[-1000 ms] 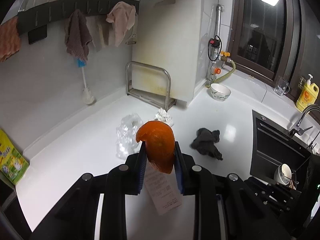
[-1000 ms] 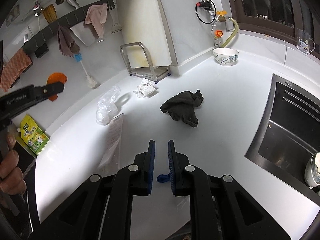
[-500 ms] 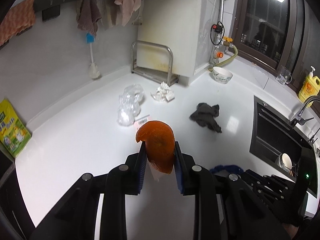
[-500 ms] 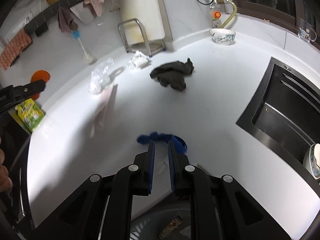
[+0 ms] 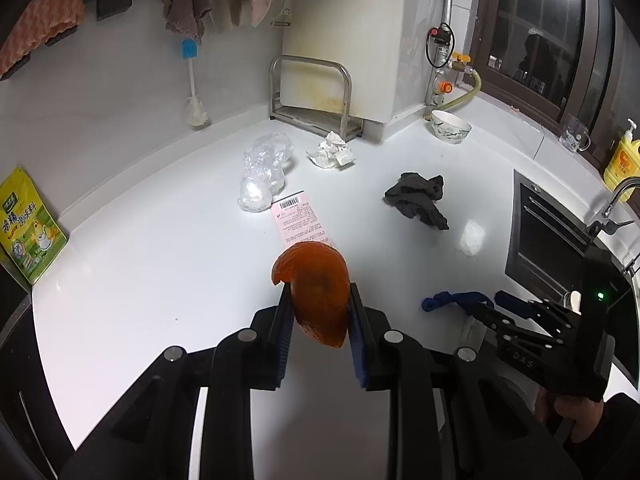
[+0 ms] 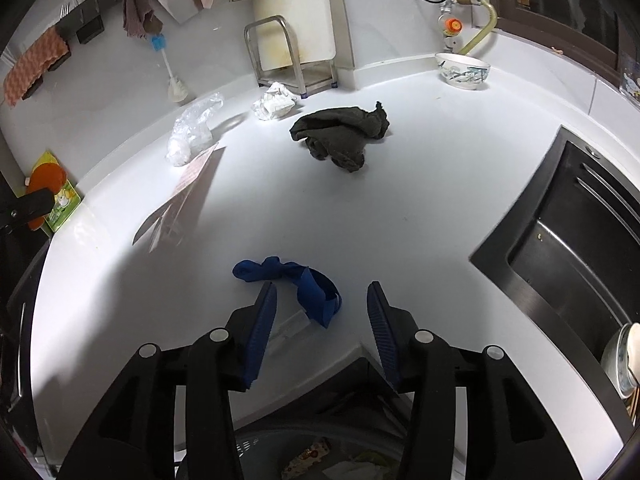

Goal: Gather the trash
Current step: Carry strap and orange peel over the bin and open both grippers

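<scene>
1. In our left gripper [image 5: 316,312] we hold an orange peel [image 5: 316,286], and the jaws are pinched nearly together on it. The peel is a curled, glossy piece, deep orange, with a hooked tip that bends over to the left above the pads and a pointed end hanging below them.

2. Our right gripper [image 6: 322,306] has just been opening, and its jaws now stand partly apart. Nothing is pressed between the pads. A blue scrap [image 6: 298,280] lies on the white counter [image 6: 420,200] just beyond and between the fingertips; it is a twisted strip, knotted at the left and folded flat at the right.

3. Further back on the counter we see a pink receipt [image 5: 301,220] with a barcode at its top edge, lying flat, its far end just beside a crumpled clear plastic bag [image 5: 264,170].

4. A wad of crumpled white paper [image 5: 331,154] sits near the foot of the metal rack [image 5: 310,96], and a dark grey rag [image 5: 418,200] lies bunched up well apart from it, toward the sink [image 6: 568,236].

5. Below the counter edge, in the right wrist view, we see the rim of a bin [image 6: 280,440] with some scraps inside; what they are we cannot tell.
</scene>
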Demonstrator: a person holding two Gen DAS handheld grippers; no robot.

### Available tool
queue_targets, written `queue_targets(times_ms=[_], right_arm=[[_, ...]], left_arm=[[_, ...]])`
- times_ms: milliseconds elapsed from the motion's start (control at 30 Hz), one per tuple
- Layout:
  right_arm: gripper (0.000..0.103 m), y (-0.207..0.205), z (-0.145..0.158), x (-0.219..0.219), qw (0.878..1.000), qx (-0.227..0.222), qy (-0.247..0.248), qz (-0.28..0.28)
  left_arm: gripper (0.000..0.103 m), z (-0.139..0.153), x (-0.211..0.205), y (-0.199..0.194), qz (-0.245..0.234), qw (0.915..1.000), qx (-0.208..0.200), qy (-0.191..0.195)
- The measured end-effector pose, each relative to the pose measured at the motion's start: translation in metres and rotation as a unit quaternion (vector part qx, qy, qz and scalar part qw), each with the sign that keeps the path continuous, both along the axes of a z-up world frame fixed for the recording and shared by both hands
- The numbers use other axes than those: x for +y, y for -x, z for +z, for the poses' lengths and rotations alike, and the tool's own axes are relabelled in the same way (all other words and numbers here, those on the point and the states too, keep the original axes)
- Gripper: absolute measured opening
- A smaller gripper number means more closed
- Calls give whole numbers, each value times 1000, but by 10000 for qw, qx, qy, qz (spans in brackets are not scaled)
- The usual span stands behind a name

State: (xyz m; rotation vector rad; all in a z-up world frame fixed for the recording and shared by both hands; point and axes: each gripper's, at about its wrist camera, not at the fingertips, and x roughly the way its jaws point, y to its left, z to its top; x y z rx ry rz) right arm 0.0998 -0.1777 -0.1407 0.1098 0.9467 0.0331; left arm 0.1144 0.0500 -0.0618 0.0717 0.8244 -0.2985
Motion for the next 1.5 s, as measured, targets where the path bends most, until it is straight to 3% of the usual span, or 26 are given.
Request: queue_targets(times_ms=[100,267,367,633,1033,1233,1500], right_arm=[[45,-7,-7,6,9999,76,94,72],[14,-12,-13,11,9997,150,103,153],[7,-8,-7,11,9998,73,3,180],[6,17,17,7,9997,-65,-195,151],[6,99,54,-16,9993,-101,-215,303],[6,135,57,-32,9985,-2,-304,451],[6,170,39,-44,9958,261,-445,759]], left_arm=[[25,-3,-1,1,3,10000,33,-12],[25,-5,-5,5,-23,10000,60,-55],[25,-5,-7,9,-29,10000,52,-71],[25,-5,-20,26,-19,10000,5,-93],[25,-12,-55,83,198,9996,138,-141],[25,-22,-76,118,348,9990,256,-140],[25,-43,-95,158,574,9969,476,-245]])
